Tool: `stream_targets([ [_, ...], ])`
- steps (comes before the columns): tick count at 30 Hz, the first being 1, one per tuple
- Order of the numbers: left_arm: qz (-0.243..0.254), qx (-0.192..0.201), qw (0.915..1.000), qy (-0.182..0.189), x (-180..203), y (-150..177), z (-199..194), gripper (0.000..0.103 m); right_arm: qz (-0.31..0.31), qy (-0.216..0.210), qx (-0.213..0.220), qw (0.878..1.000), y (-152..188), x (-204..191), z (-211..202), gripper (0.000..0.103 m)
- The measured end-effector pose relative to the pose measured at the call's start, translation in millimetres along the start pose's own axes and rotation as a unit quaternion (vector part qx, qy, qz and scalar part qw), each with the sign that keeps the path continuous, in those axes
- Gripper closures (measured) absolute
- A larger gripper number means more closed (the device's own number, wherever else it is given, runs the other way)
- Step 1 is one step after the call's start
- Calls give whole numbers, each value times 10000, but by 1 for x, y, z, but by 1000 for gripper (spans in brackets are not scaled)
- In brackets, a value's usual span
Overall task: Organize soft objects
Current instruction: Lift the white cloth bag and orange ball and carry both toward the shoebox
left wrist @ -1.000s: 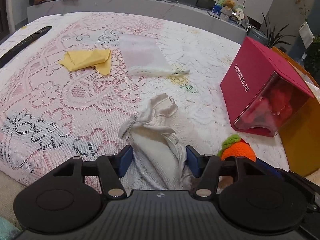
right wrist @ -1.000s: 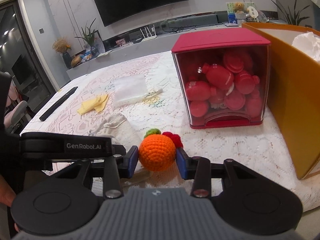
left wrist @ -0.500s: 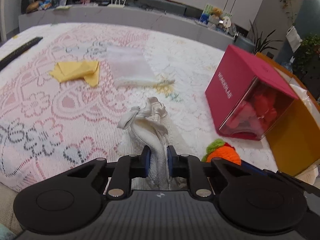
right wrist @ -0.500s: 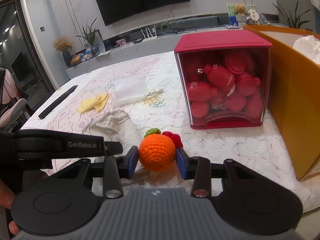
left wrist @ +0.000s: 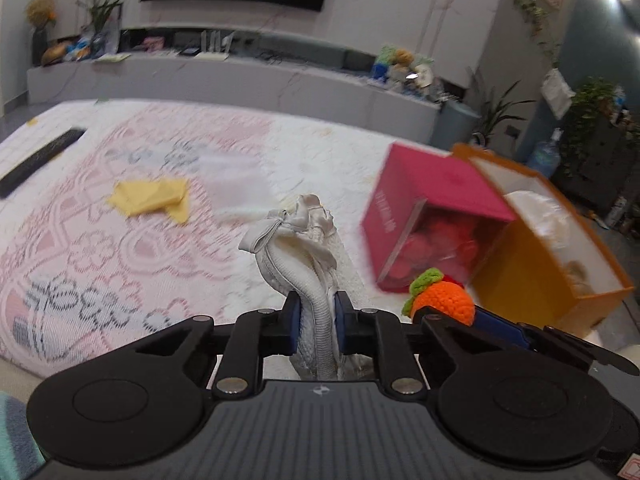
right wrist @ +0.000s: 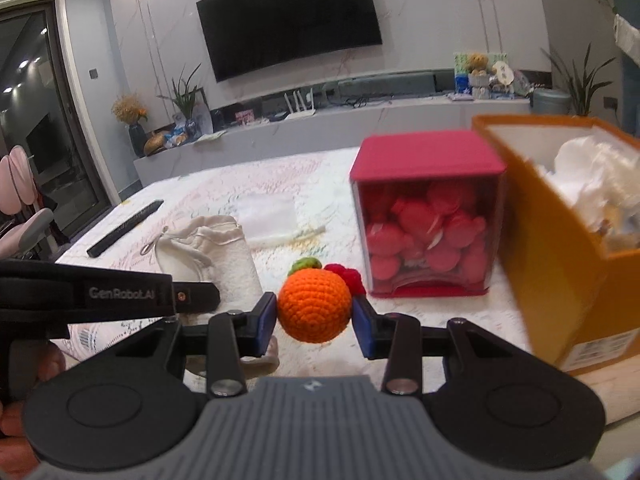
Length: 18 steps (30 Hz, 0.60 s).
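Observation:
My left gripper [left wrist: 316,322] is shut on a cream drawstring pouch [left wrist: 304,248], bunched between the blue pads and lifted off the lace tablecloth [left wrist: 80,264]. In the right wrist view the same pouch [right wrist: 208,248] hangs at the left. My right gripper [right wrist: 316,322] is shut on an orange crocheted ball [right wrist: 314,304] with a green leaf and a red bit behind it, held above the table. That ball [left wrist: 442,300] also shows at the right of the left wrist view. An orange box [right wrist: 568,248] with white soft things inside stands at the right.
A red clear-fronted box [right wrist: 428,216] of red capsules stands beside the orange box. A yellow cloth [left wrist: 152,200], a clear plastic bag [left wrist: 236,184] and a black remote [left wrist: 40,160] lie farther back on the table. A hand [right wrist: 16,420] shows at the lower left.
The left jaws closed on the pouch and lifted it, bunching it upright. The right gripper rose with the orange ball. Both views tilted up toward the room.

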<state>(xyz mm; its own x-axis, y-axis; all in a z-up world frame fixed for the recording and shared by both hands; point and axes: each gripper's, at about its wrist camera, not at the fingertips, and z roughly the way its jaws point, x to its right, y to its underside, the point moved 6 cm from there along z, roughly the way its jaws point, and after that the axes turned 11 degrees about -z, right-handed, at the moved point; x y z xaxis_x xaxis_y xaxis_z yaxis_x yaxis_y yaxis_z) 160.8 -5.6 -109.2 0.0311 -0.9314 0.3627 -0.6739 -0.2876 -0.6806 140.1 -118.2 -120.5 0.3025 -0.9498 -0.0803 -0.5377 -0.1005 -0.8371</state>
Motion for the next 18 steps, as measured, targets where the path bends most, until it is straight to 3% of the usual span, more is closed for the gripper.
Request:
stream_targets([
  [8,482,185,9962,698,65,-12,-29,84,76,294,398,9987,-19,27,-62,63],
  [18,1280,14,9803,1506,163,-15,-31,84,196,1064,630,9921,-36,107,-128,62],
])
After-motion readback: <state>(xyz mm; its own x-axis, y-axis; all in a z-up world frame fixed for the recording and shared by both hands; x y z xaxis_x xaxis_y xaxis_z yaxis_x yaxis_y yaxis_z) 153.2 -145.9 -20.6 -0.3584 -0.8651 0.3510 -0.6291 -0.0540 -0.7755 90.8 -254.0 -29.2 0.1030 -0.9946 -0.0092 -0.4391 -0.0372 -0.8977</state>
